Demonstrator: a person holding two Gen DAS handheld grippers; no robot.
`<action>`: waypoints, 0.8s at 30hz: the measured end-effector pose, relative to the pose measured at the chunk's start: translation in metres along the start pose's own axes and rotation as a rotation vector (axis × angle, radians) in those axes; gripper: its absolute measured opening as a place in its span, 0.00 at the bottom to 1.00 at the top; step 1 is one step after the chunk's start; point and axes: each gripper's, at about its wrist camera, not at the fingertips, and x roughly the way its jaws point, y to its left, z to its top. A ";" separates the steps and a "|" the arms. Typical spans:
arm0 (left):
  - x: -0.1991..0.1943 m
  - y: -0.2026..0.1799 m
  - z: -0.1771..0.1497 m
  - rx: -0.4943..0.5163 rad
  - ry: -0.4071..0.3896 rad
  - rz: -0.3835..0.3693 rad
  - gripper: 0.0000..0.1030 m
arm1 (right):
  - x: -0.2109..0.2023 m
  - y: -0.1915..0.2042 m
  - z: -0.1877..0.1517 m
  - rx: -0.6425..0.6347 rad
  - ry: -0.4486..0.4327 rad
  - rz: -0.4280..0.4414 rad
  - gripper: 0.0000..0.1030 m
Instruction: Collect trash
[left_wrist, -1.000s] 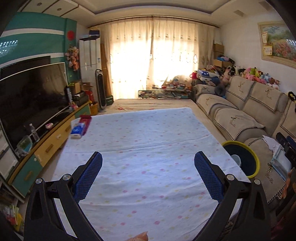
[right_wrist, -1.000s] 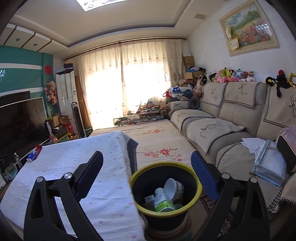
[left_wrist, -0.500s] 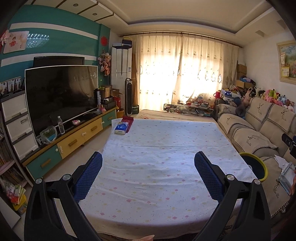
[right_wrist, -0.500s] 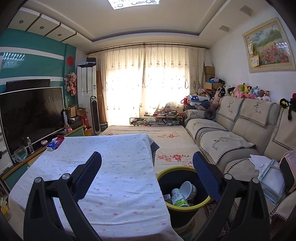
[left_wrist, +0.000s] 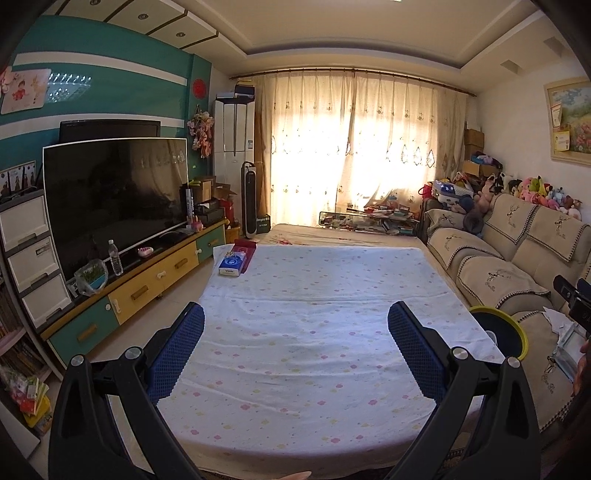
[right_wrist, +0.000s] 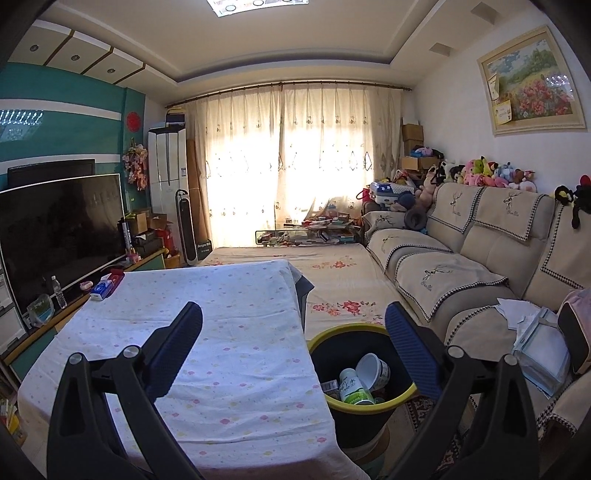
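- The left gripper (left_wrist: 295, 325) hangs above the near end of the table (left_wrist: 314, 332), its blue-padded fingers (left_wrist: 177, 350) spread wide with nothing between them.
- The right gripper (right_wrist: 293, 325) is spread just as wide and empty too — one finger over the table's right edge, the other over the bin.
- The trash bin (right_wrist: 369, 410), black with a yellow rim, stands on the floor just beside the table's right side, between it and the sofa (right_wrist: 480, 266).
- Inside the bin lie a green-and-white bottle (right_wrist: 352, 386) and a white cup (right_wrist: 373, 369) tipped on its side, touching each other, with other scraps under them too dim to tell.
- The table's dotted cloth is bare of trash — only a blue tissue pack (left_wrist: 232, 263) and a red box (left_wrist: 246, 246) sit together at the far left corner.
- Papers and a clear bag (right_wrist: 539, 343) rest on the sofa seat nearest the bin.
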 end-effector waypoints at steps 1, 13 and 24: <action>0.001 -0.001 0.000 0.000 0.001 -0.003 0.95 | 0.001 -0.001 0.000 0.001 0.000 -0.001 0.92; 0.002 -0.005 0.002 0.002 -0.004 -0.015 0.95 | 0.002 -0.001 -0.002 0.002 0.002 -0.001 0.92; 0.004 -0.008 0.006 0.005 -0.005 -0.020 0.95 | 0.003 -0.003 -0.003 0.007 0.000 -0.002 0.92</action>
